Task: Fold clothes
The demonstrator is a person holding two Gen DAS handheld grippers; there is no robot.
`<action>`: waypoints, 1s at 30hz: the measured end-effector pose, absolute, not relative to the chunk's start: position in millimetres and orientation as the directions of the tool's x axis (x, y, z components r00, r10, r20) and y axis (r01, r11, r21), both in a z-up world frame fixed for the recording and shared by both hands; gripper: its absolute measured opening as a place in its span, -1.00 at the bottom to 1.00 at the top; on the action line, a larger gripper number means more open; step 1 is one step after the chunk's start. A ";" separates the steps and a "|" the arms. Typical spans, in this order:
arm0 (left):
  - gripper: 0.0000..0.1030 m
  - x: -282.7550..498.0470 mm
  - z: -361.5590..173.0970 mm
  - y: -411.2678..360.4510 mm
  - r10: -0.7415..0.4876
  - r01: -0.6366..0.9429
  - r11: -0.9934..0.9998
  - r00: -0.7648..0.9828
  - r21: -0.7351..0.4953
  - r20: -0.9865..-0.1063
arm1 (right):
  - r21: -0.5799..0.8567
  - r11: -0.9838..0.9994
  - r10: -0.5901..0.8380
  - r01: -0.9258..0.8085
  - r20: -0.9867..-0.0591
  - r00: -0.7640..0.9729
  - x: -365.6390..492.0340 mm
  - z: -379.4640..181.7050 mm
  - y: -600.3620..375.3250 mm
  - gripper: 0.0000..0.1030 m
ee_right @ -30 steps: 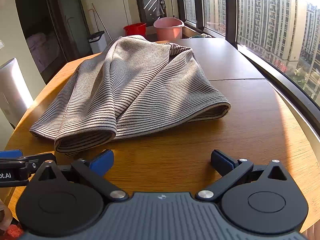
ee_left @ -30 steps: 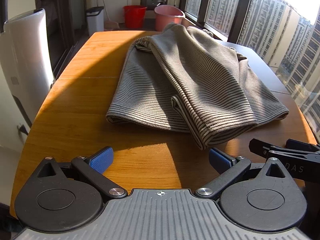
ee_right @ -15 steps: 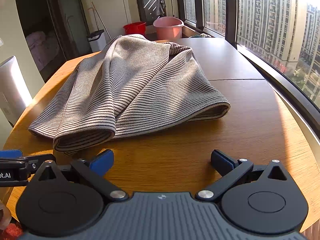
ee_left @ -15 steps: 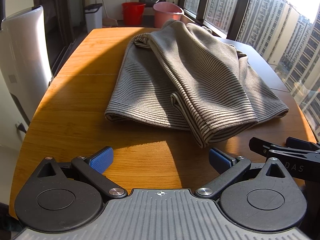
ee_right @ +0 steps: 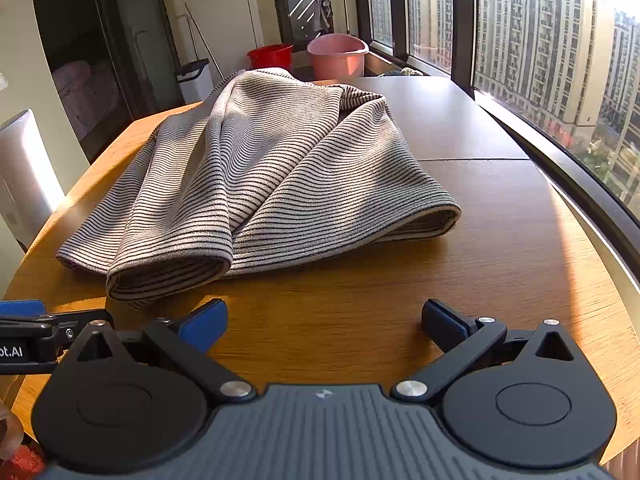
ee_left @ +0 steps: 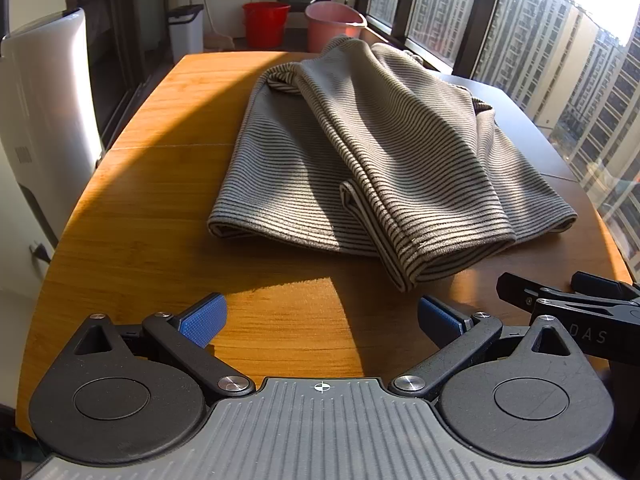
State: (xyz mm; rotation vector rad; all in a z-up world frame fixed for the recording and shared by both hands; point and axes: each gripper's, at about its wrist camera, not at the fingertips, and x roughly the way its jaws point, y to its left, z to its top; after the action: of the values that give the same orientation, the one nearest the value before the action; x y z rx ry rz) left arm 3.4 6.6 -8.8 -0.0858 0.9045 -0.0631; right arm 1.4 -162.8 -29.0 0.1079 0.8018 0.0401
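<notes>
Holding both tools low over the near edge of the wooden counter (ee_left: 140,208), you have each claw spread wide with nothing between its blue pads. Your left claw (ee_left: 320,318) hangs above bare wood, part sunlit and part in shadow, and its right pad (ee_left: 438,318) sits just short of the nearest folded corner of the striped garment (ee_left: 380,152). Your right claw (ee_right: 324,320) is likewise released, its left pad (ee_right: 204,318) close in front of the rolled hem that juts toward you, but not touching it. Each tool shows in the other's view: the right one at the lower right edge of the left camera, the left one at the lower left edge of the right camera, so the two are side by side.

Beyond the claws, the garment lies in the middle of the counter, loosely doubled over itself, with one long flap laid diagonally across the lower layer and the hems open toward you. It reaches from near the front edge to the far end of the counter. Past that end stand a red bucket (ee_left: 266,24), a pink bucket (ee_left: 334,26) and a white bin (ee_left: 185,28) on the floor. A white appliance (ee_left: 44,92) stands left of the counter, and tall windows run along the right.
</notes>
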 end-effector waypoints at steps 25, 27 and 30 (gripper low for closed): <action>1.00 5.3 -6.5 4.1 -0.091 0.018 0.995 0.616 -0.102 -0.782 | 0.108 0.994 0.077 0.002 -0.715 0.695 2.4 -29.1 -161.4 1.00; 1.00 5.4 -6.3 4.1 -0.091 0.018 0.995 0.616 -0.102 -0.782 | 0.108 0.994 0.076 0.002 -0.715 0.695 2.4 -29.2 -161.2 1.00; 1.00 5.6 -6.1 4.1 -0.091 0.018 0.995 0.616 -0.102 -0.783 | 0.107 0.994 0.076 0.002 -0.715 0.695 2.0 -29.4 -161.1 1.00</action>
State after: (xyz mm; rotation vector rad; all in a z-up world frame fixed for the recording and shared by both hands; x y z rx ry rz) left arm 5.6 4.1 -6.2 -0.0869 0.9057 -0.0631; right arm 2.0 -161.1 -29.4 0.1020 0.8018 0.0416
